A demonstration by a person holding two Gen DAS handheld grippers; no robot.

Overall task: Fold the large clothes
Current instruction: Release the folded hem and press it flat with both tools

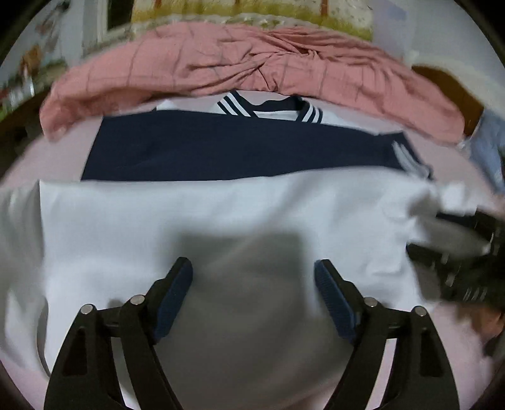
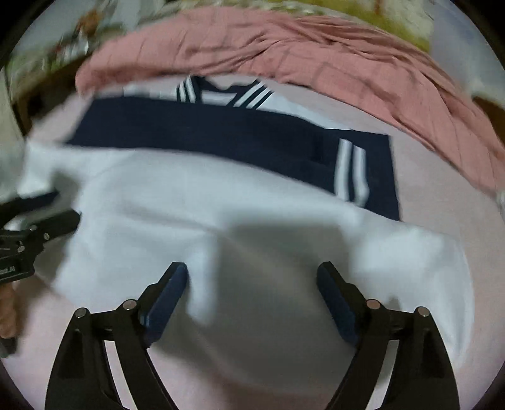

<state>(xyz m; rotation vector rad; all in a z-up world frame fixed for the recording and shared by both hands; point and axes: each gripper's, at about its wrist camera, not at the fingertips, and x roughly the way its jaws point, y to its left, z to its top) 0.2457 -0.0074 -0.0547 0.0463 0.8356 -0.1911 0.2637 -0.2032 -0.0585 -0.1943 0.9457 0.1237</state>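
A white garment with a navy band and white-striped collar lies spread on the pale pink bed sheet. In the right wrist view the same white garment shows its navy band and a striped sleeve cuff. My left gripper hangs open above the white cloth, with nothing pinched between the blue pads. My right gripper is open too, over the near hem. Each gripper appears at the edge of the other's view: right gripper, left gripper.
A crumpled pink quilt lies bunched along the far side of the bed, just behind the collar. Light blue cloth sits at the far right. A floral fabric and a wall are beyond the quilt.
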